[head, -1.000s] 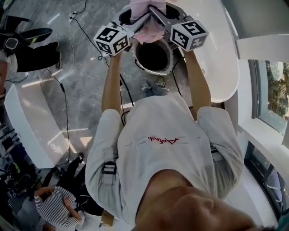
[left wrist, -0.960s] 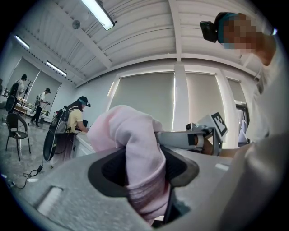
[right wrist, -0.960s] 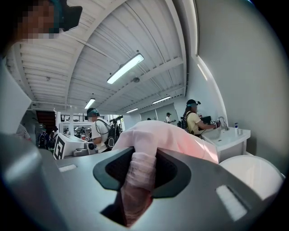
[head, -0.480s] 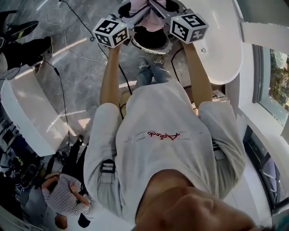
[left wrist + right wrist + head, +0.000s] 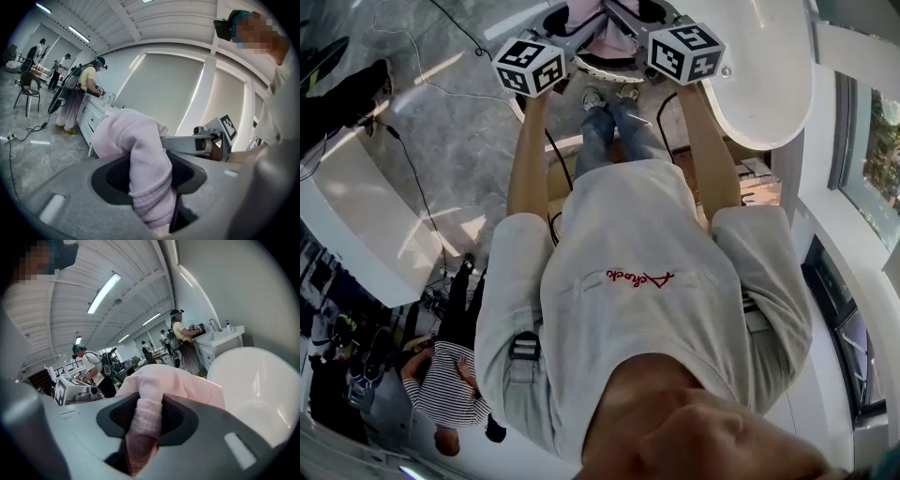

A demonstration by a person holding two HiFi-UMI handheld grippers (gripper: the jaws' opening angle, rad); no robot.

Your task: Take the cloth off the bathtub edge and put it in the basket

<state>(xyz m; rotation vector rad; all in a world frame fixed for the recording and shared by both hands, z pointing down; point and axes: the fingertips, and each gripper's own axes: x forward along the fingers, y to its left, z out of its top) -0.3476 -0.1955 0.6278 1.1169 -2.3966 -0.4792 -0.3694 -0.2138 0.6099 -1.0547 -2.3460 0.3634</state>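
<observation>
Dropping one side late could hang the soft pale pink cloth (image 5: 136,136), clamped in the left hand-held gripper (image 5: 152,194) and right hand-held gripper (image 5: 143,427) over the round pale-rimmed basket (image 5: 611,68), on its rim.

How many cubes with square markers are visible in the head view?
2. One cube is left of the pink cloth, the other cube right of it. None seems hidden.
</observation>
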